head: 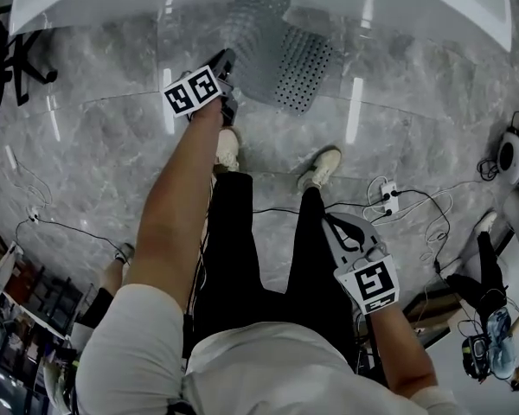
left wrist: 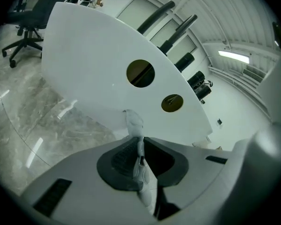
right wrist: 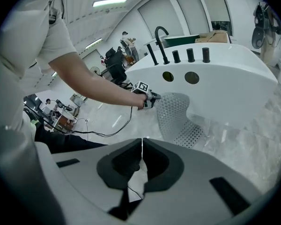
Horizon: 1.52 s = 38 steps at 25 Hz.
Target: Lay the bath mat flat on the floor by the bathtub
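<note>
Left claw (head: 227, 61) upper centre, office chair (head: 13, 59) off at far upper left; jaws pinched shut on the bath mat (head: 287, 52) edge. Mat is bent, held edge lifted, perforated end down on the marble floor (head: 95, 145) beside the bathtub (head: 95, 3) spanning frame top. Person's shoes (head: 322, 168) just below mat. Right claw (head: 333, 223) lower right, jaws together, holding nothing. Power strip (head: 389, 199) and cables at right edge.

Head view overhead, downward; both gripper views low, facing bathtub (left wrist: 98, 64).
</note>
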Each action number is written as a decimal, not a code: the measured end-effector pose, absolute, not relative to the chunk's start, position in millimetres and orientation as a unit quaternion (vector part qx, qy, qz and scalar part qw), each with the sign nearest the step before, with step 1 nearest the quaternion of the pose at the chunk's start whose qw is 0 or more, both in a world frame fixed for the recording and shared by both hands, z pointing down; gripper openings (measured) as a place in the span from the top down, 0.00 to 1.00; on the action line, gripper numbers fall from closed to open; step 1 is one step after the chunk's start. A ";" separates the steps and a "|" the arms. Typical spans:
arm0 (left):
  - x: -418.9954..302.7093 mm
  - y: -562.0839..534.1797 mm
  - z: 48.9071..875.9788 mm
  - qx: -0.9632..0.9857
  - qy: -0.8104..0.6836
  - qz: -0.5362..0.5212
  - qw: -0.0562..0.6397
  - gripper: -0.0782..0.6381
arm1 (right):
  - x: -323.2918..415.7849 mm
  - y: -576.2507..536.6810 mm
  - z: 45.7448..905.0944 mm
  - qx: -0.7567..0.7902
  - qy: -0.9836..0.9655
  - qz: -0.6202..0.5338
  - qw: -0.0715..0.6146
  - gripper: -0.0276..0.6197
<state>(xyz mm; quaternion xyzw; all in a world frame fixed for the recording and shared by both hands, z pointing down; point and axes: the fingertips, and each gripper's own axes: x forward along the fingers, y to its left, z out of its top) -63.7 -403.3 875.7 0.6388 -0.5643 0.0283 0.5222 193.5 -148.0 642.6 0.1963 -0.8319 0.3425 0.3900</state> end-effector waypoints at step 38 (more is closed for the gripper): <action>-340.9 -289.1 908.4 0.596 -0.606 0.188 0.492 0.81 | -3.9 -127.9 684.7 0.217 -0.819 0.364 0.387 0.93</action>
